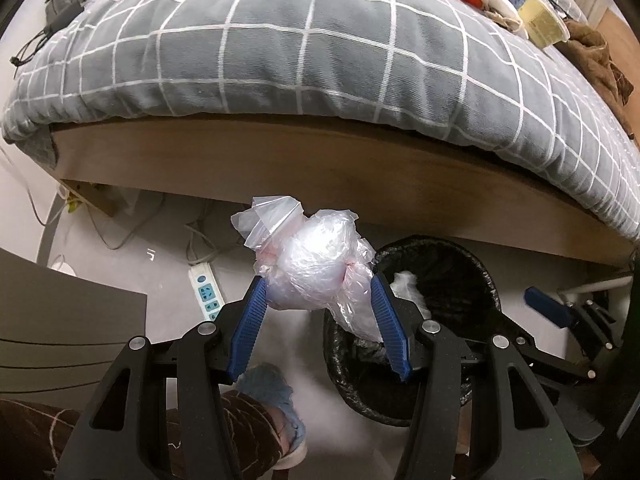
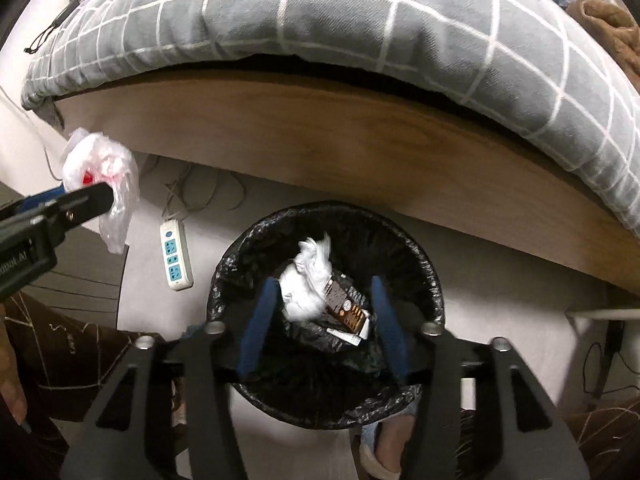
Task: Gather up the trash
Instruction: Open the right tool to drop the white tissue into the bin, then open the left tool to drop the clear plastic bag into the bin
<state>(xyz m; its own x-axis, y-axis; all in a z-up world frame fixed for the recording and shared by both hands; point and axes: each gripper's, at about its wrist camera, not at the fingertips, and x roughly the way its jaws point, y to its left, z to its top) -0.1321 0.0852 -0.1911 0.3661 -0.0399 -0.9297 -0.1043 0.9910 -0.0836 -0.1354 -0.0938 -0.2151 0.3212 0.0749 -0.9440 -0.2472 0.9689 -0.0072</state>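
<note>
Left gripper (image 1: 320, 300) is clamping the bag (image 1: 310, 270), lower centre, waiting beside the bin (image 2: 326, 312); right gripper (image 2: 324, 312) is hanging apart, empty, over it for dropping.

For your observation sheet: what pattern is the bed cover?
Grey bed cover with a white grid, clearest in the left wrist view.

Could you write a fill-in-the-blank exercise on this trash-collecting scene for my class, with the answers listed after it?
1. The left gripper is shut on a clear plastic ____.
2. The right gripper hangs open above the black-lined ____.
3. A brown wrapper lies in the bin beside crumpled white ____.
4. On the floor beside the bin lies a white power ____.

Missing words: bag; bin; tissue; strip.
</note>
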